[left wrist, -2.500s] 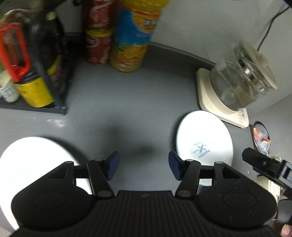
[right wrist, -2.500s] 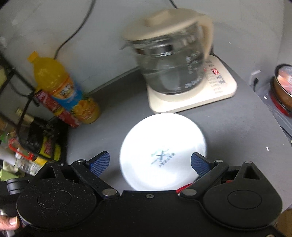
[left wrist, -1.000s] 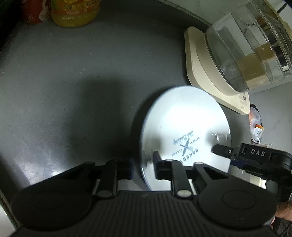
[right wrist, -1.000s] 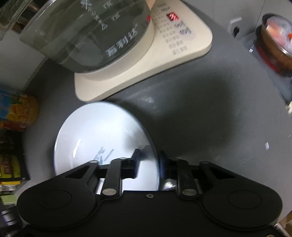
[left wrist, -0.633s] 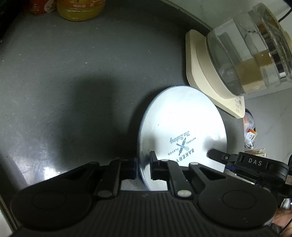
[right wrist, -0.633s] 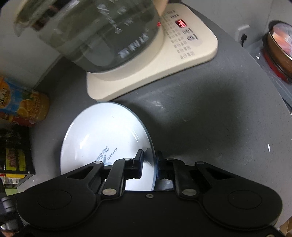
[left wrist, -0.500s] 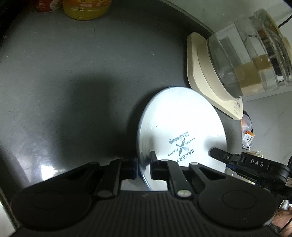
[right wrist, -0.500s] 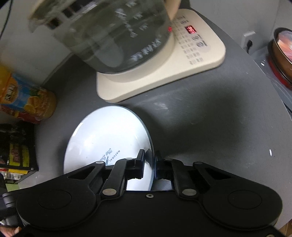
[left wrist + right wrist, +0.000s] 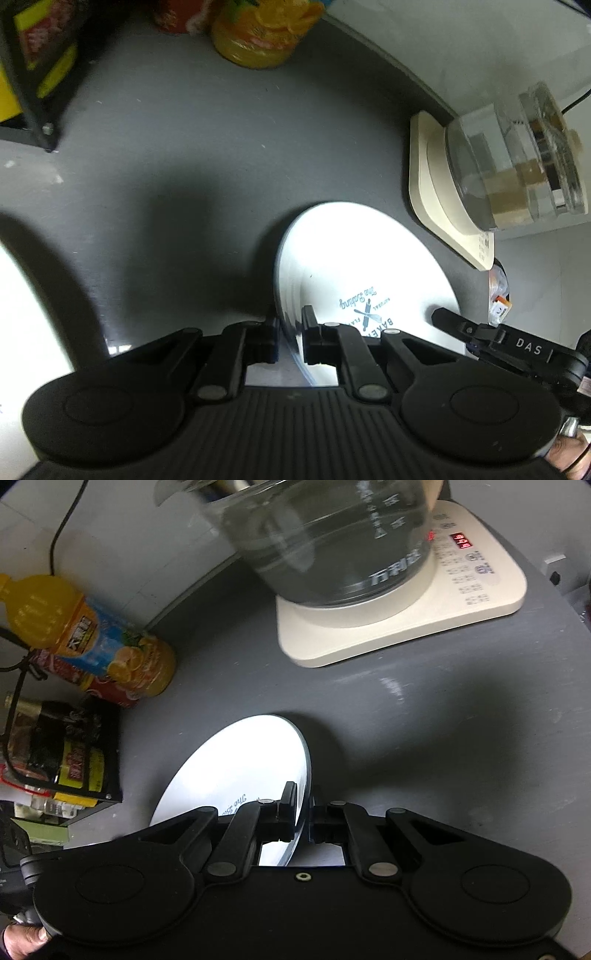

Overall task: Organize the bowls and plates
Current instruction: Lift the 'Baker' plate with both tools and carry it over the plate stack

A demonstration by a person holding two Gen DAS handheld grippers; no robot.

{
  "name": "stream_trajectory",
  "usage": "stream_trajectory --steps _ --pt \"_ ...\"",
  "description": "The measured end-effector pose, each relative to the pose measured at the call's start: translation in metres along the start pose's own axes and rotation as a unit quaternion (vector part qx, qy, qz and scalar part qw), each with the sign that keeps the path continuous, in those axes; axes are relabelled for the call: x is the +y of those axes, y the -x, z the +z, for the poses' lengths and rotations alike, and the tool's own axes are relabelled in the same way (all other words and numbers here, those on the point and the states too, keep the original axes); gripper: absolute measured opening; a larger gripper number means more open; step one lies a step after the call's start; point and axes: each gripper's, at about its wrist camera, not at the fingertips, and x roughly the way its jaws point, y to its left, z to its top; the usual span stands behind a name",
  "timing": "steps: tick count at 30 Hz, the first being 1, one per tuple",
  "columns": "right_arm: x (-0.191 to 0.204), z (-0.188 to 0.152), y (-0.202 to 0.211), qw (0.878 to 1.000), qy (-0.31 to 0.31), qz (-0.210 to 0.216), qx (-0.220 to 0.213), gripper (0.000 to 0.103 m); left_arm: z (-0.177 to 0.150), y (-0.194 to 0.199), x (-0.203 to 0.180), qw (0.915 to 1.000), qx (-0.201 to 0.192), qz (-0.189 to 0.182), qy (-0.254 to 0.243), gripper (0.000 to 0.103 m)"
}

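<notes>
A small white plate [image 9: 354, 266] with a blue bakery print is held up off the grey countertop [image 9: 184, 155], tilted. My left gripper [image 9: 290, 332] is shut on its left rim. My right gripper [image 9: 303, 812] is shut on the plate [image 9: 240, 768] at its right rim. The right gripper also shows in the left wrist view [image 9: 491, 339], at the plate's far side. A second, larger white plate [image 9: 26, 317] lies at the left edge of the left wrist view.
A glass kettle [image 9: 332, 535] stands on a cream base [image 9: 406, 620] at the back right. An orange juice bottle [image 9: 92, 631] and red cans stand at the back left. A black rack [image 9: 62, 753] with bottles is on the left.
Both grippers closed on the small plate's opposite rims and lifted it. It now sits higher and further from the kettle, with more of the counter and the large plate in view.
</notes>
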Motion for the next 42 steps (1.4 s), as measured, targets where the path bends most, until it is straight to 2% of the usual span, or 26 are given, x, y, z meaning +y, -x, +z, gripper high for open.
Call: stream_trajectory --steps 20,29,42 --pt "0.059 -0.011 0.007 0.994 0.073 0.078 0.003 0.007 -0.026 0.082 0.037 0.996 -0.08 0.018 0.037 0.009" --pt "0.087 -0.02 0.001 0.987 0.112 0.11 0.023 0.007 -0.046 0.123 0.059 0.9902 -0.118 0.038 0.063 0.009" --pt "0.133 -0.045 -0.017 0.975 0.171 0.131 0.06 0.007 -0.076 0.154 0.1 0.9802 -0.148 0.053 0.12 0.009"
